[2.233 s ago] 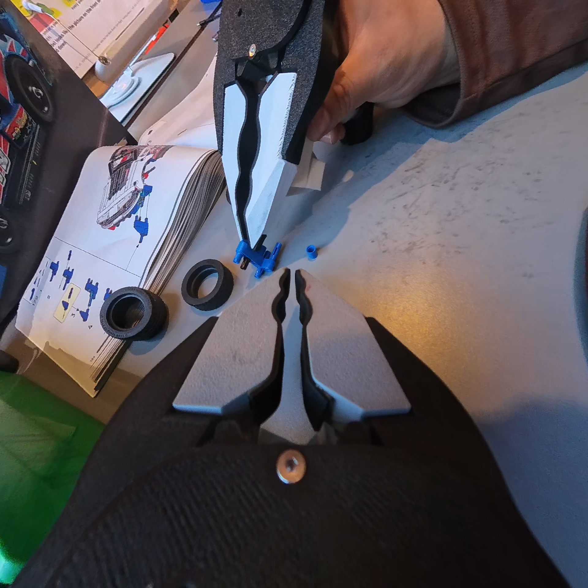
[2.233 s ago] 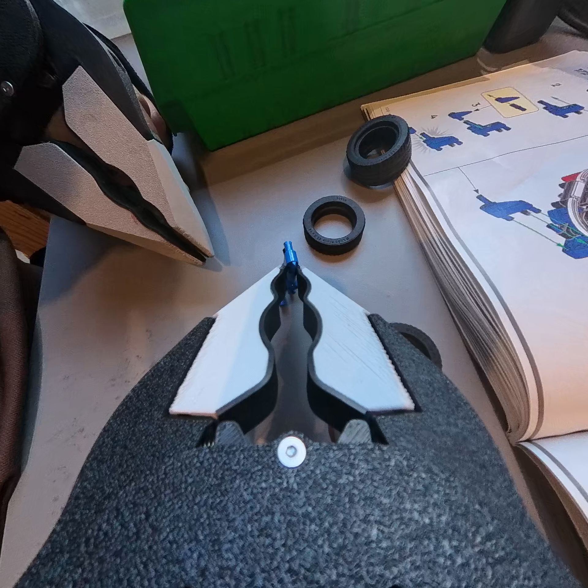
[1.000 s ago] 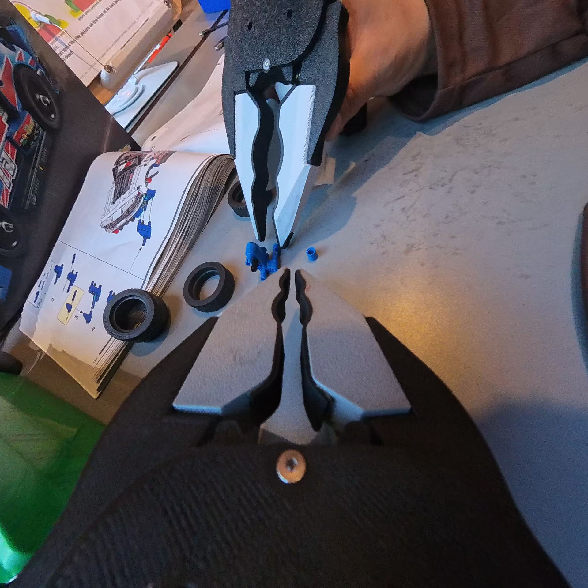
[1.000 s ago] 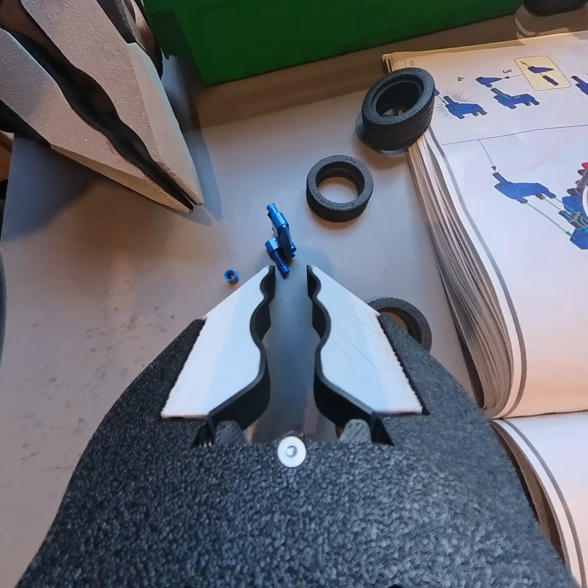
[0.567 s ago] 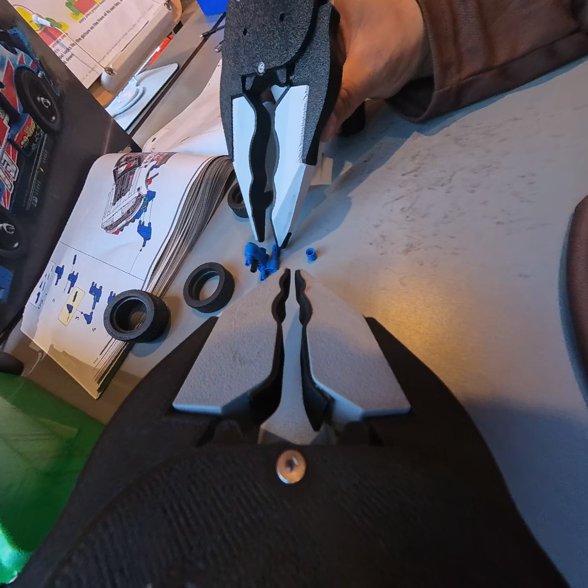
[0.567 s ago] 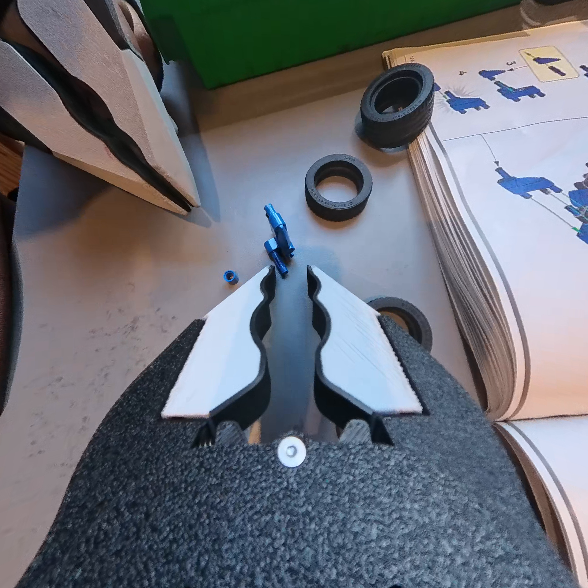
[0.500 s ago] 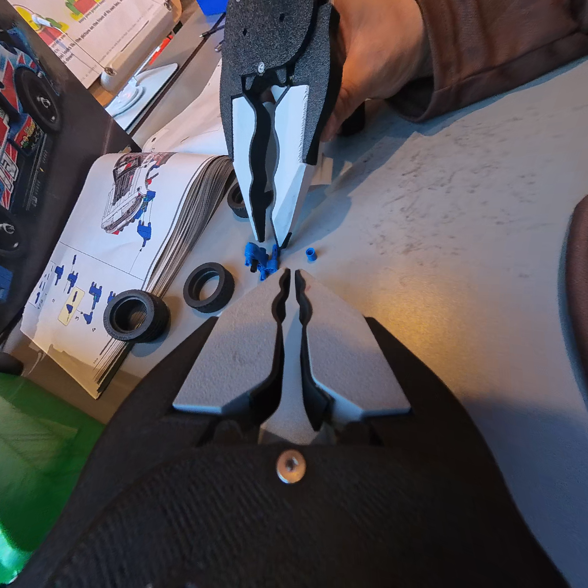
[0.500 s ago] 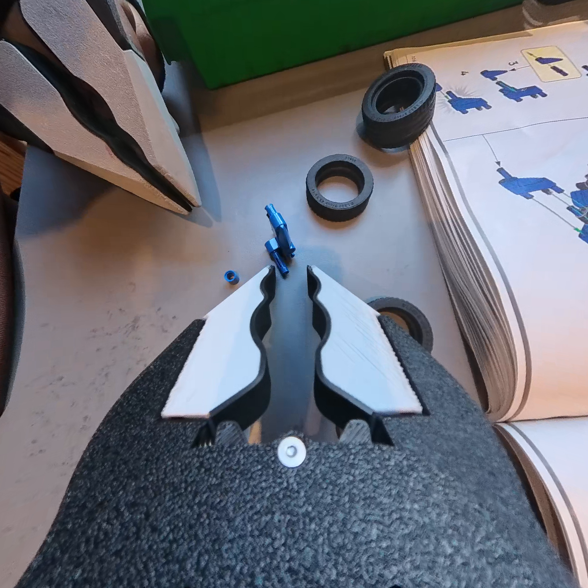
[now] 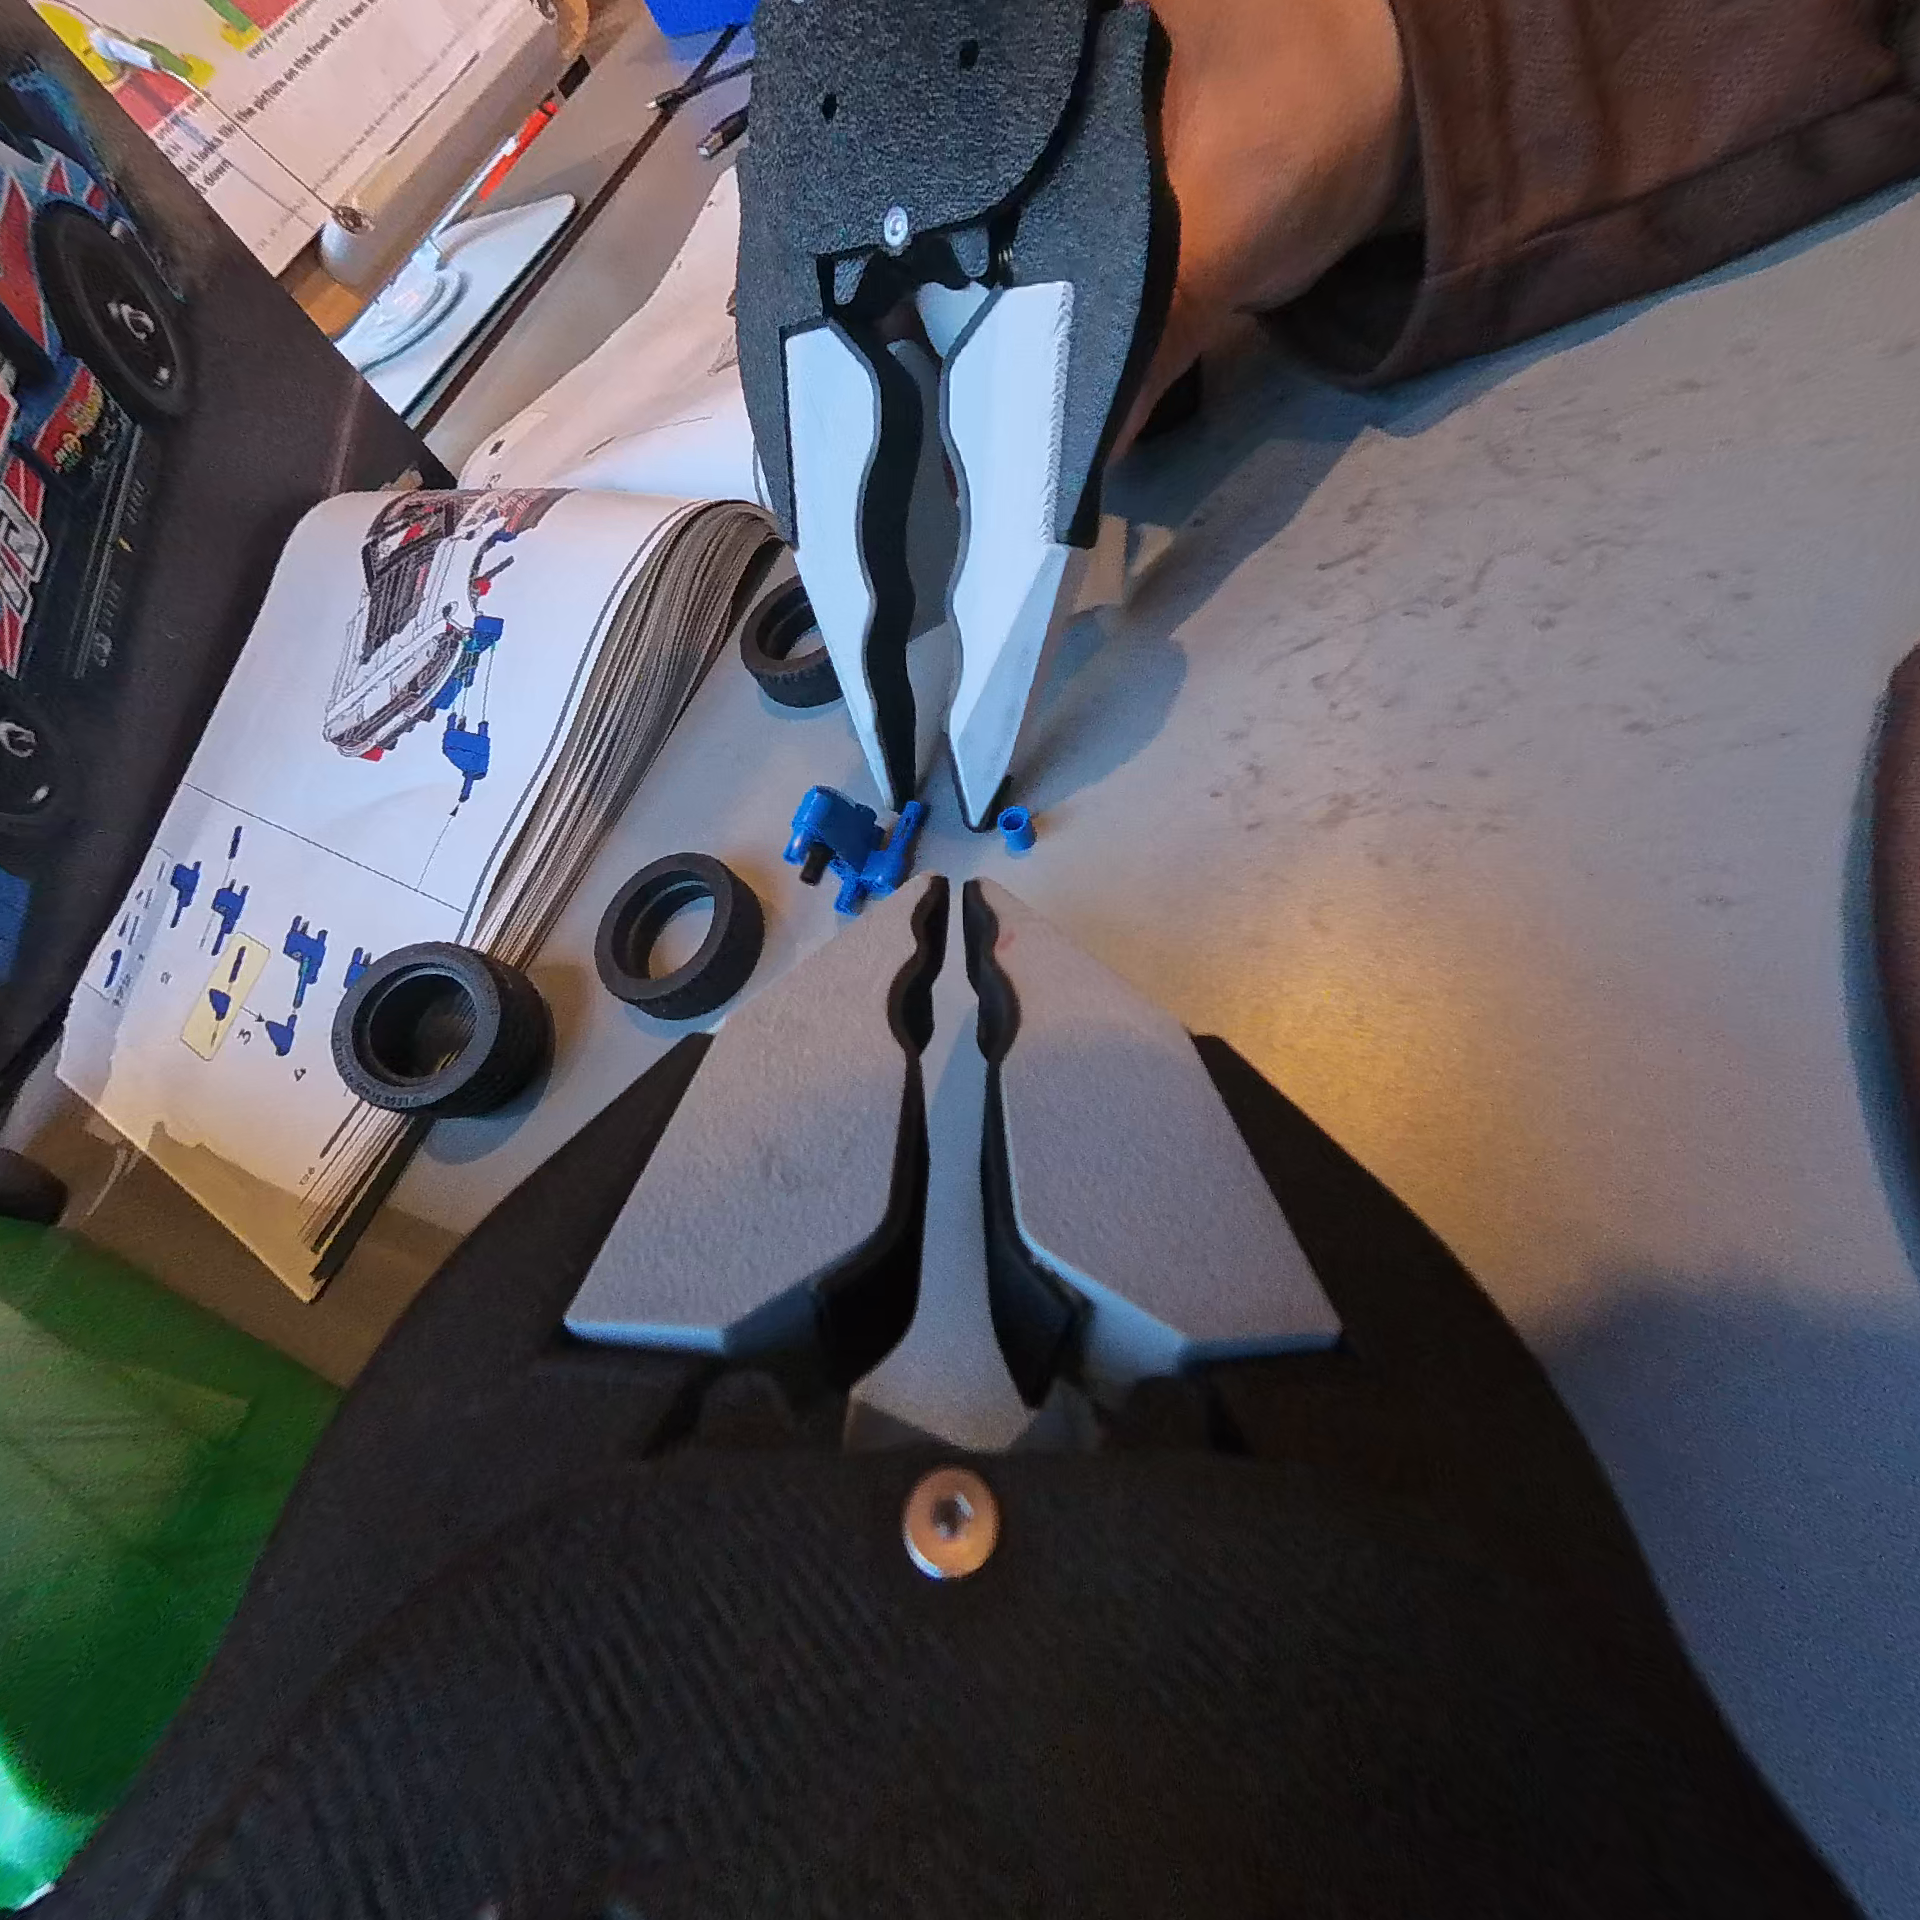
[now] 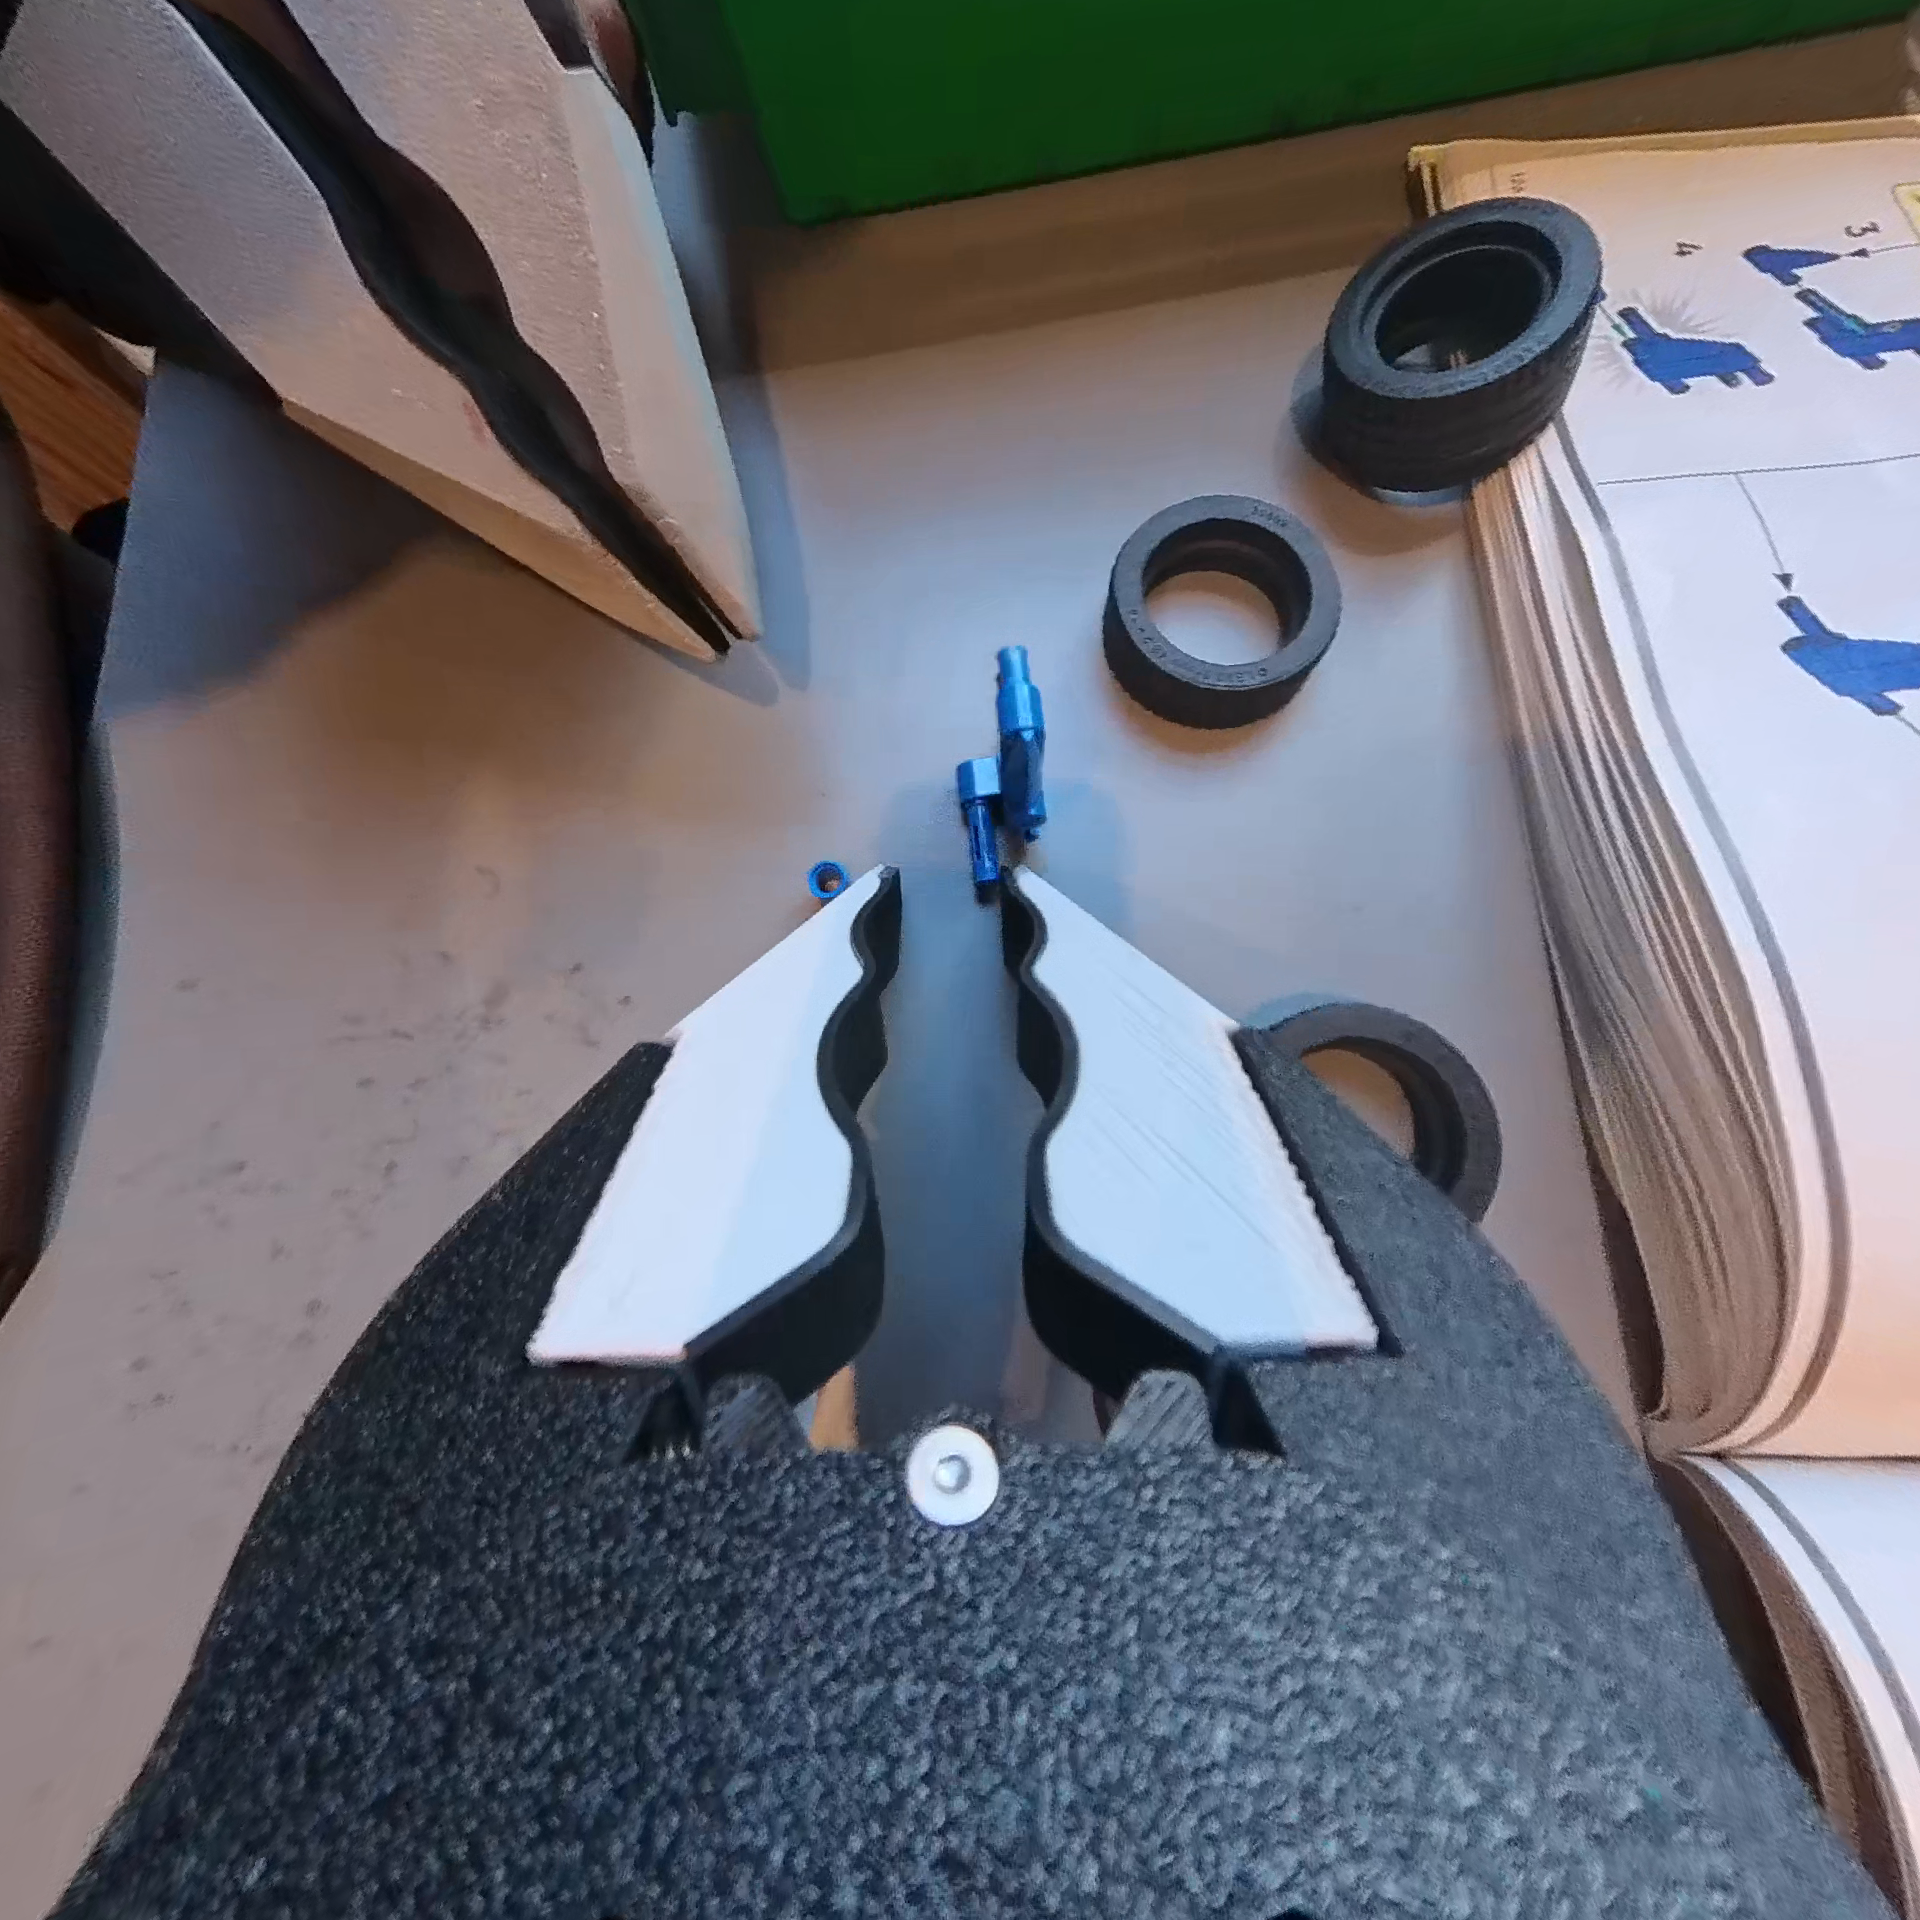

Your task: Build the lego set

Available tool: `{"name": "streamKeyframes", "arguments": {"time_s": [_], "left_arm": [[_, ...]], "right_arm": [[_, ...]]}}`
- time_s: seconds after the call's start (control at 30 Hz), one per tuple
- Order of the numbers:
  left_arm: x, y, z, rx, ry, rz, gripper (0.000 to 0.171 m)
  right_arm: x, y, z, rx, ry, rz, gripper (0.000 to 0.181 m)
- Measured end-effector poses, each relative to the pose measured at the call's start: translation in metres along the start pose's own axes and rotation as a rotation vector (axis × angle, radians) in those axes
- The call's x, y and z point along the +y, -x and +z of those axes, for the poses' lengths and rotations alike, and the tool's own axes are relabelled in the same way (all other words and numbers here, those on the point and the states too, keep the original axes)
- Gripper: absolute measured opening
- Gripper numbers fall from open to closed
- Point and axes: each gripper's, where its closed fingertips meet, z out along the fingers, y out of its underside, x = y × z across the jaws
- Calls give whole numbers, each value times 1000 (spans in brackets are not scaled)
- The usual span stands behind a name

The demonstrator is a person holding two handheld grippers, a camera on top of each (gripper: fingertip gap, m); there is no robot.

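Your right gripper [image 10: 945, 883] gapes empty over the blue piece [image 10: 1008, 769], left gripper [image 9: 954, 896] nearly closed on nothing — only its view shows your hand [image 9: 1278, 156], only the right's the third tyre [image 10: 1403, 1091].

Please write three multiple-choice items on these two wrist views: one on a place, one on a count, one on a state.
1. Where does the small blue bush lie?
A. on the booklet
B. on the table beside the right gripper's tip
C. inside a tyre

2. How many black tyres show in the right wrist view?
A. one
B. three
C. five

3. How is the right gripper?
A. open, empty
B. shut on the blue assembly
C. shut on a tyre

Key: 1 B, it sits on bare table by the fingertip; 2 B, two lie ahead, one beside the gripper; 3 A, the blue assembly lies free ahead.
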Motion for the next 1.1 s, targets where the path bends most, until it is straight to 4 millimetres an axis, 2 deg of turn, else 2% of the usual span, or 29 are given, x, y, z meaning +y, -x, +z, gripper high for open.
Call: {"name": "streamKeyframes", "arguments": {"time_s": [0.33,0.5,0.6,0.67,0.83,0.93,1.1], "left_arm": [[0,0,0,-1,-1,3,0],[1,-2,1,1,7,17,0],[2,-4,3,-2,24,46,0],[3,-3,4,-21,32,50,0],[-14,-9,4,-22,-23,-55,2],[-8,-11,9,-57,41,-56,3],[-1,-12,8,-86,94,-63,3]], "right_arm": [[-8,0,-7,-17,-70,28,17],[-28,-9,-32,40,-240,38,17],[-31,-11,-40,69,-253,16,18],[-26,-6,-37,51,-220,-4,21],[-1,16,-20,-62,-83,-33,21],[-2,24,-16,-71,-71,-56,20],[-5,27,-8,-26,-38,-76,19]]}}
